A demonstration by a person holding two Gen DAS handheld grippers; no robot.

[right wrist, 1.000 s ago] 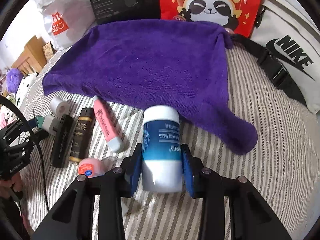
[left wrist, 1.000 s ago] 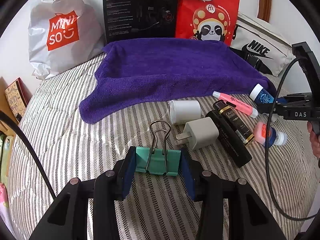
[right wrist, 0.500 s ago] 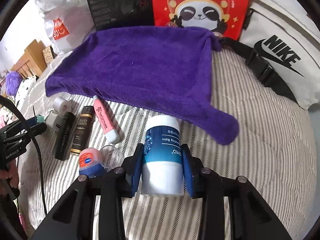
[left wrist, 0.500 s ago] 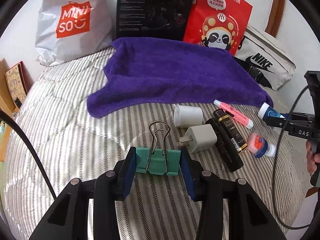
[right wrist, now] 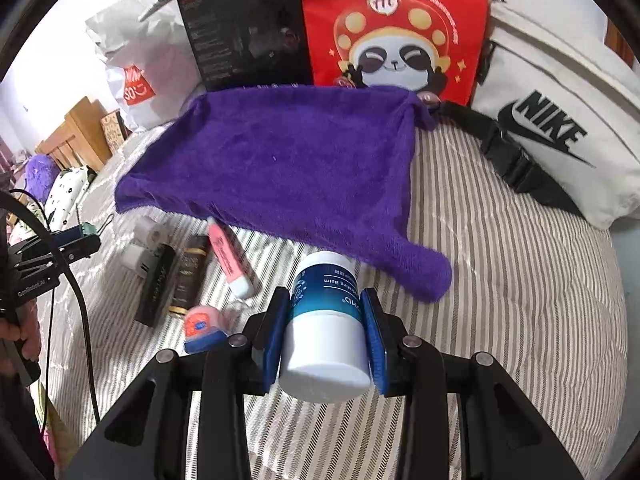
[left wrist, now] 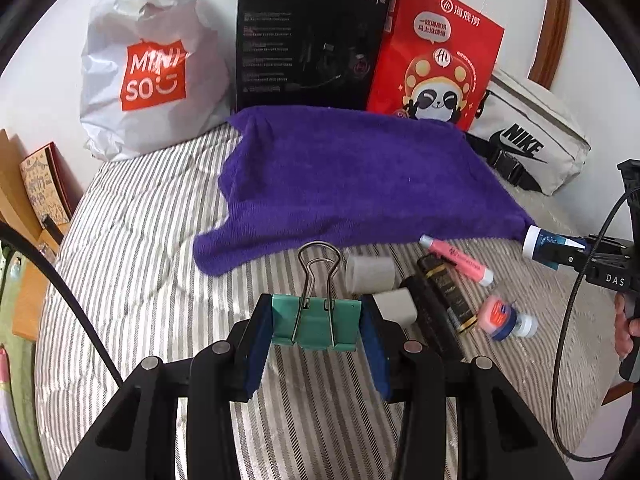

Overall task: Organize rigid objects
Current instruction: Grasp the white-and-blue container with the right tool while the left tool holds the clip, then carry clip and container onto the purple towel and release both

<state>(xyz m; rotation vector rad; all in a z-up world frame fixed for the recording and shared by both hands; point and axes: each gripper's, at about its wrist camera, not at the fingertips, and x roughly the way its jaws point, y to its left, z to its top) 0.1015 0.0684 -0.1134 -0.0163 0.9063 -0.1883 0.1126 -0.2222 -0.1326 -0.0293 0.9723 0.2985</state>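
Binder clip, teal metal: left hand-held gripper clamps | bottle, seemingly plastic: right hand-held gripper clamps

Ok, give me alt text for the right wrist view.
The right gripper clamps a white-and-blue balm jar above a striped bed. A purple towel lies ahead; small toiletries sit to the left.

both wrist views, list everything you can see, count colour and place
binder clip: 1, teal, in left gripper
balm jar: 1, white and blue, in right gripper
towel: 1, purple, spread on striped bed
pink tube: 1, near towel edge
black boxes: 2, side by side
white charger: 1, beside clip
white roll: 1, behind charger
small pink jar: 1, blue cap
bags: white, red, Nike, at back
black carton: 1, at back
hand: right edge
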